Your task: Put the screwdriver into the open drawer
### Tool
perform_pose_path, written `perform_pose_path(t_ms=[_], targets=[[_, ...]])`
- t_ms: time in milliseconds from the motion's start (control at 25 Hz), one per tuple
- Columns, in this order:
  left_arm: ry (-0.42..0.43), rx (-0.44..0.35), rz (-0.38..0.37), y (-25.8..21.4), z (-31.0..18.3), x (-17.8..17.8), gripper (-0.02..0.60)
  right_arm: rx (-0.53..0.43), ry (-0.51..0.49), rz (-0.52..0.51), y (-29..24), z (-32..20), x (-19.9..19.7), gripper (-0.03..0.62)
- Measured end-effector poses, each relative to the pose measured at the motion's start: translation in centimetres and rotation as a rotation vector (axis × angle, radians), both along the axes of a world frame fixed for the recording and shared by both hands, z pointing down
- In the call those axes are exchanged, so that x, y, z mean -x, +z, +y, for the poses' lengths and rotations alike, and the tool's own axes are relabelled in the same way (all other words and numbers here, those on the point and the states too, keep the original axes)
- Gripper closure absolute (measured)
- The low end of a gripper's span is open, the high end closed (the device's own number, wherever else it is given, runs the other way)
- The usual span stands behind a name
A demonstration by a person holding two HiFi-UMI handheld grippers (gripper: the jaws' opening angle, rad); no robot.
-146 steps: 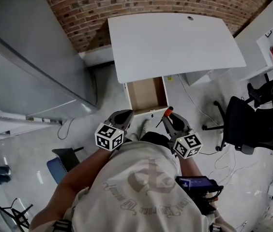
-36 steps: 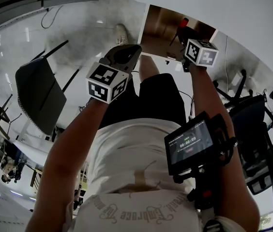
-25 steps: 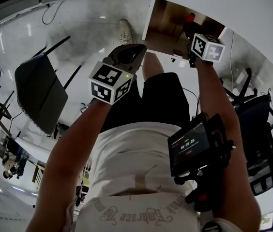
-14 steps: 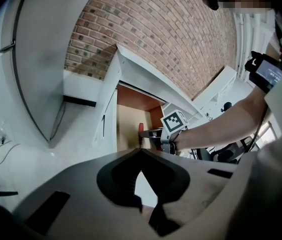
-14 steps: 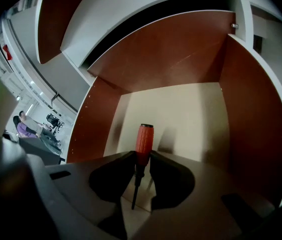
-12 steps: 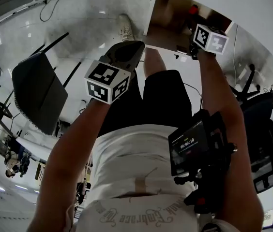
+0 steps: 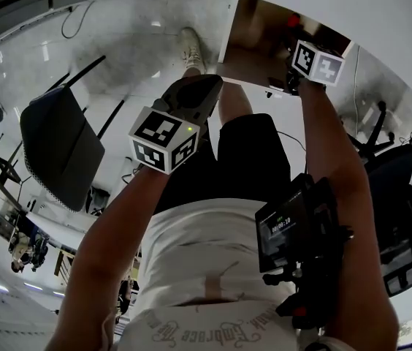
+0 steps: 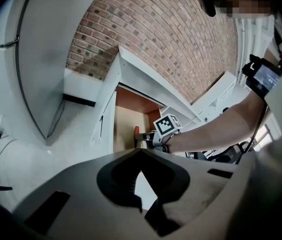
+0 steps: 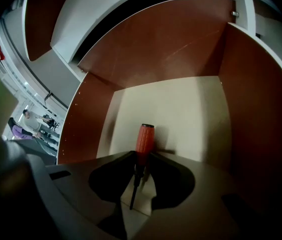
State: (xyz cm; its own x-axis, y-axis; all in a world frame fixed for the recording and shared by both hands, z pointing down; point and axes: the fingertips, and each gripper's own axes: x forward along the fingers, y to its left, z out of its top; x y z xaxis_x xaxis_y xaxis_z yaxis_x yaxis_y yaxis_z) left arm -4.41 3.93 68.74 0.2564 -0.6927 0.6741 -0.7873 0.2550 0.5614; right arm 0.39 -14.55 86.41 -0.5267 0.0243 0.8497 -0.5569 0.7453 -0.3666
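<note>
Since the earliest frame the right gripper (image 9: 140, 158) has reached into the open drawer (image 9: 253, 99). The left gripper (image 8: 141, 150) is closed and empty. The right clamps the screwdriver (image 9: 144, 139), with its ribbed orange-red handle and thin dark shaft, over the drawer's pale floor. The chest screen (image 7: 283, 225) is unreadable.

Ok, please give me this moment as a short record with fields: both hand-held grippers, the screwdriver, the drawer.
right hand-held gripper: shut on the screwdriver, just below its red handle
screwdriver place: inside the drawer, handle pointing inward, not yet released
drawer: open, nothing else seen in it
left hand-held gripper: shut, empty, outside the drawer
</note>
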Motion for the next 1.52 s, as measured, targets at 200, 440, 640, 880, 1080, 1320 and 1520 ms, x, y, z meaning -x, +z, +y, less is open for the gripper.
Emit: perform_pose_path(t_ms=[200, 440, 640, 880, 1080, 1320, 1520], targets=[[-0.016, -0.01, 0.0, -0.1, -0.4, 0.4, 0.561, -0.008, 0.014, 0.028, 0.3, -0.2, 0.0, 0.488], [-0.026, -0.006, -0.003, 0.4, 0.0, 1.5, 0.561, -0.015, 0.06, 0.055, 2.1, -0.2, -0.2, 0.485], [-0.021, -0.007, -0.001, 0.6, 0.1, 1.3, 0.561, -0.037, 0.044, 0.076, 1.9, -0.2, -0.1, 0.484], [-0.015, -0.006, 0.003, 0.6, 0.2, 1.0, 0.561, -0.055, -0.022, 0.07, 1.7, 0.5, 0.6, 0.484], [-0.013, -0.003, 0.002, 0.9, 0.3, 1.1, 0.561, -0.055, -0.024, 0.077, 2.0, 0.5, 0.9, 0.482], [-0.014, 0.0, 0.001, 1.0, 0.1, 1.7, 0.561, -0.073, -0.034, 0.081, 2.1, 0.5, 0.9, 0.48], [-0.022, -0.001, -0.004, 0.9, -0.3, 2.3, 0.561, -0.092, -0.057, 0.099, 2.0, 0.6, 1.2, 0.468]])
